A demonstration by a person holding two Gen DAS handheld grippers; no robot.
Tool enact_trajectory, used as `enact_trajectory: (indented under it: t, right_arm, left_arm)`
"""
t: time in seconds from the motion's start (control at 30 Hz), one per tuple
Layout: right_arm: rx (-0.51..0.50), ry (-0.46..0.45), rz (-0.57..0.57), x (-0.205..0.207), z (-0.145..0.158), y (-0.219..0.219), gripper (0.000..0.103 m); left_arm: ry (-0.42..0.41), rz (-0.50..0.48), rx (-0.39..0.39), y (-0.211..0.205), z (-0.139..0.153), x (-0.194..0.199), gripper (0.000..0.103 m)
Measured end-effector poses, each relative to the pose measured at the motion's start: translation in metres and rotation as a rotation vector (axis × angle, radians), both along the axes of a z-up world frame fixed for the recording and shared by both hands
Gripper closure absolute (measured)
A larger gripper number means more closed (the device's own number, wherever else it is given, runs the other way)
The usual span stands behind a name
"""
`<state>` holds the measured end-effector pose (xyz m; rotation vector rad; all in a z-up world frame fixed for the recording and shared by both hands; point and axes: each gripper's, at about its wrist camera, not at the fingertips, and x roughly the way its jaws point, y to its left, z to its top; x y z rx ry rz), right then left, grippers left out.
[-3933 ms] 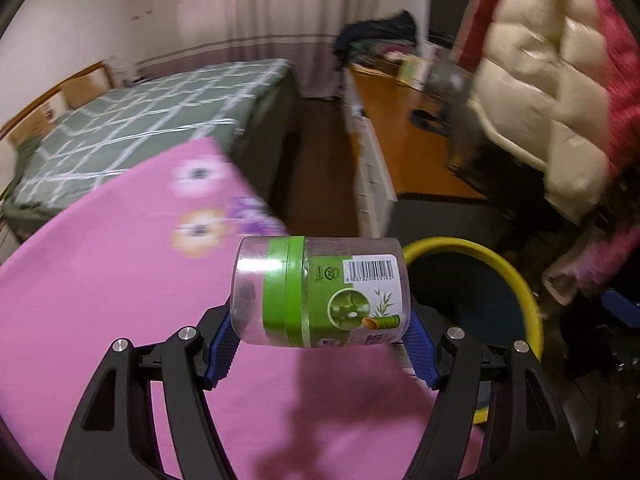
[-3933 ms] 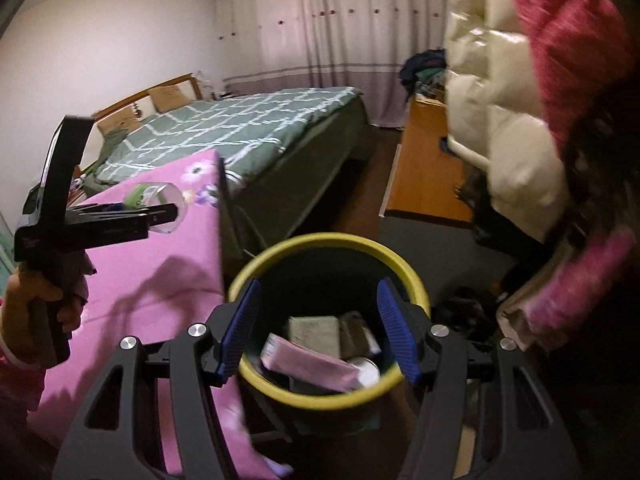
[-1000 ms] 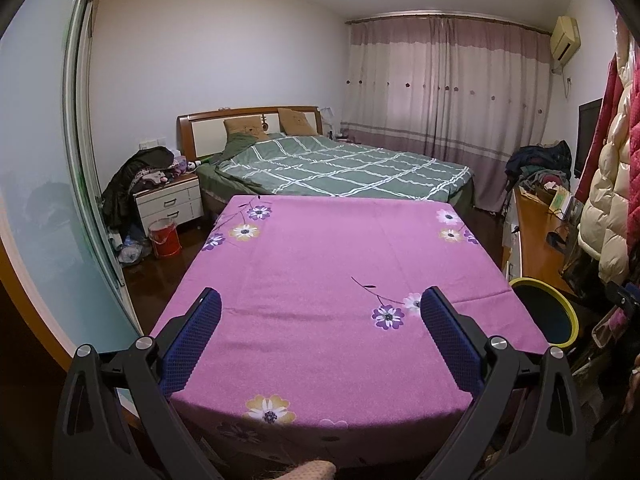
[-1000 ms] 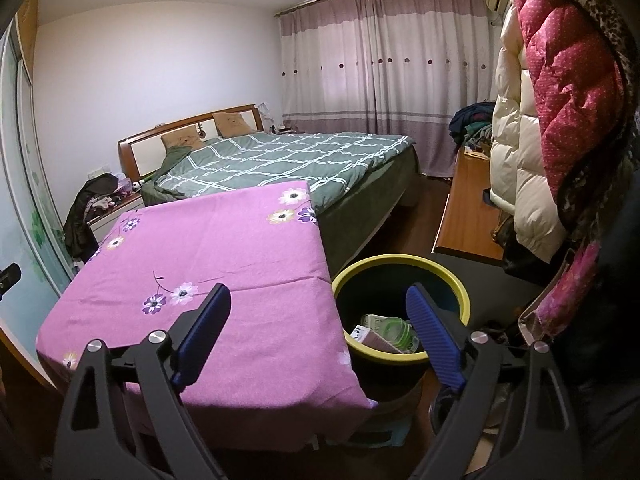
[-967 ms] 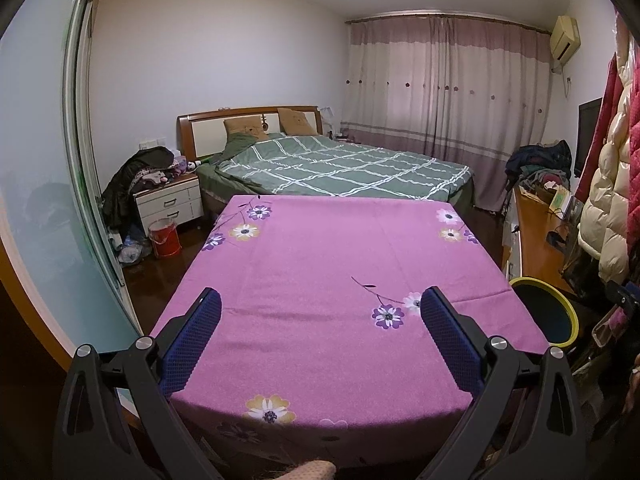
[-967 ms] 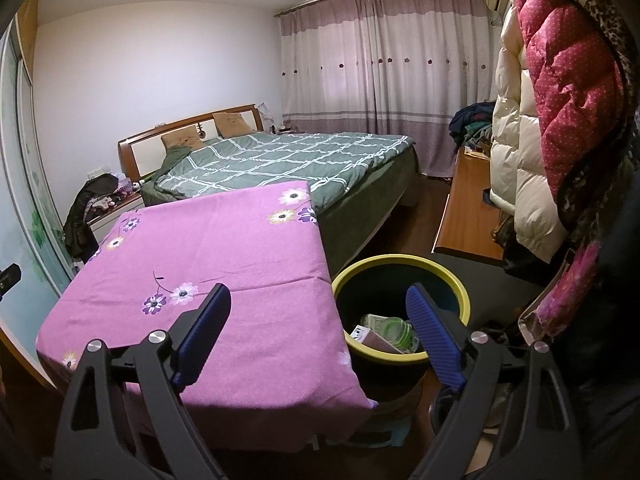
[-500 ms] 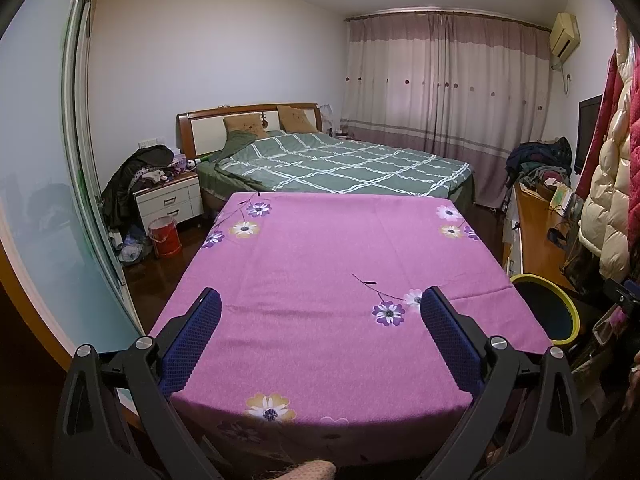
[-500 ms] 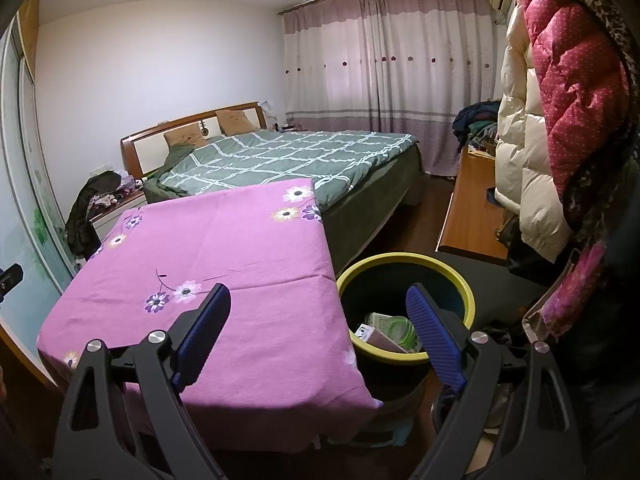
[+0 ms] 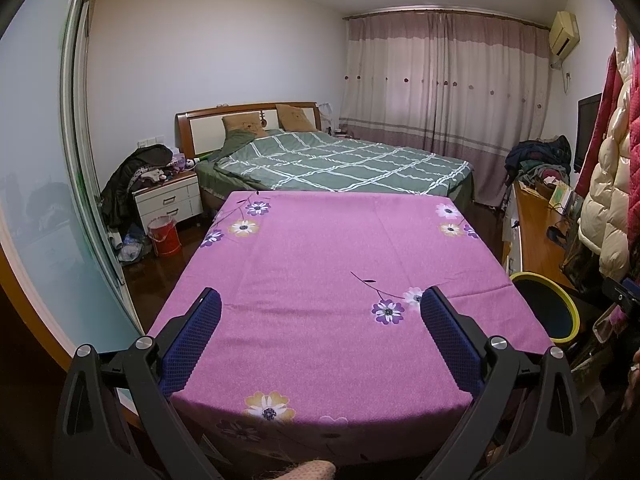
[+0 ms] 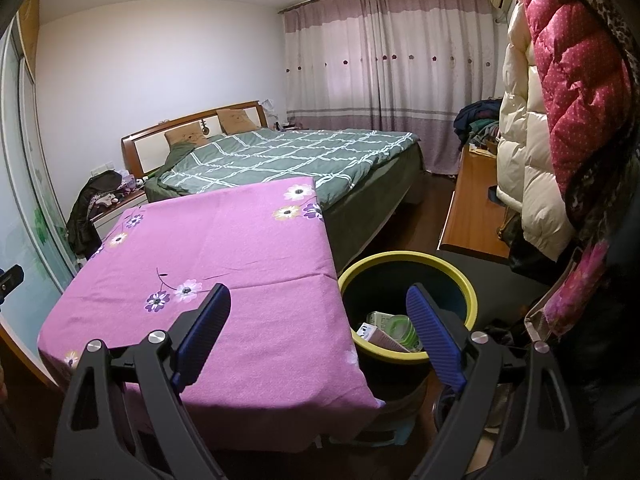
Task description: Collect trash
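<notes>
A dark trash bin with a yellow rim stands on the floor at the table's right side; it also shows in the left wrist view. Inside it lie a green-lidded clear jar and a pink-and-white box. My left gripper is open and empty, held back from the near edge of the table with the purple flowered cloth. My right gripper is open and empty, above the table's near right corner and the bin.
A bed with a green checked cover stands behind the table. A nightstand and a red bucket are at the left. A wooden desk and hanging coats are at the right.
Since 3.9 s ago my left gripper let go of the green-lidded jar, which now lies in the bin. Both grippers have pulled back. Over the last second, almost nothing moves.
</notes>
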<state>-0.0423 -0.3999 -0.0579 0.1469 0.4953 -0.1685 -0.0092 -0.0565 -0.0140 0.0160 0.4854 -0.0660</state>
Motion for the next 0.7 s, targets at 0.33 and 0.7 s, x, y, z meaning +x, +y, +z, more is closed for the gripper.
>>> enact_trajectory:
  t: [0.33, 0.7]
  right_arm:
    - [-0.001, 0.004, 0.003, 0.0005, -0.0011, 0.0012, 0.018]
    - [0.0, 0.006, 0.007, 0.0012, -0.0023, 0.0015, 0.018]
  left_arm:
    - [0.007, -0.005, 0.0, 0.0003, -0.004, 0.0003, 0.005]
    - [0.014, -0.011, 0.0, -0.0005, -0.0087, -0.0008, 0.005]
